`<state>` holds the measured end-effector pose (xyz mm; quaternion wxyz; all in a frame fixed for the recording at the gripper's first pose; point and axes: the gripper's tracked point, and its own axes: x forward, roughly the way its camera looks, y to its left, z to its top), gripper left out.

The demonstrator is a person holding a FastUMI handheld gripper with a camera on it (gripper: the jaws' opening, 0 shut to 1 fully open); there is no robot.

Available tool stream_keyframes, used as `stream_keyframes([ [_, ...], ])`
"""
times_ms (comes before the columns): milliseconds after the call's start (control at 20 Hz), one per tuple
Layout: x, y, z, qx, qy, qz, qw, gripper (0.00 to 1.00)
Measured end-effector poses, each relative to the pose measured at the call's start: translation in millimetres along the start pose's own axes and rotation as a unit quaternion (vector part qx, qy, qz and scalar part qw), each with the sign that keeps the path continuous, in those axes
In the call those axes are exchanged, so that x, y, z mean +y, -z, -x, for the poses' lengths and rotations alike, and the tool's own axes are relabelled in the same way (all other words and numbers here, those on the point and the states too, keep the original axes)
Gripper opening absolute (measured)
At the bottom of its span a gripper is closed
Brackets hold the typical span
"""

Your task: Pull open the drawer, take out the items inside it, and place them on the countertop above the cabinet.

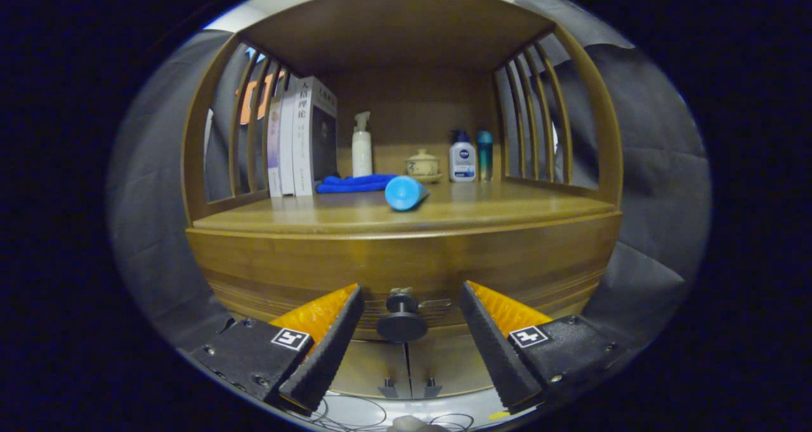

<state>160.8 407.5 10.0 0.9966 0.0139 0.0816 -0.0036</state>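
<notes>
Lying on the counter [507,213] are a blue cylinder [405,193] and blue cloth [355,183], books [303,137] and bottles [362,146] farther back, while the open fingers [330,343] flank the closed drawer's [406,273] black knob [402,321] without touching.

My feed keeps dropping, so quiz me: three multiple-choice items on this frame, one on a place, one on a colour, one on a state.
1. Where is the drawer knob?
A. Between the fingers of the hand-held gripper
B. On the countertop
C. Behind the books

2. What colour is the folded cloth on the countertop?
A. Red
B. Blue
C. White

3. What state is the hand-held gripper in?
A. Shut on the knob
B. Shut on the blue tube
C. Open

Answers:
1 A, the black knob sits in the gap between both fingers.
2 B, the cloth beside the books is deep blue.
3 C, both fingers stand clear of the knob, with gaps either side.
</notes>
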Motion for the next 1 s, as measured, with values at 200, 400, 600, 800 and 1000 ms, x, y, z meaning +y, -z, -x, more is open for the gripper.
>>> stream_keyframes([
  [200, -20.0, -31.7, 70.3, -0.041, -0.004, -0.011, 0.999, 1.00],
  [400, -33.4, -40.4, 132.6, -0.053, -0.015, -0.012, 0.998, 0.99],
  [600, -52.6, -40.0, 182.9, -0.072, -0.011, -0.014, 0.997, 0.99],
  [800, -66.5, -52.2, 212.5, -0.097, -0.006, -0.026, 0.995, 0.99],
  [1000, -76.6, -56.2, 218.6, -0.104, 0.004, -0.020, 0.994, 0.99],
])
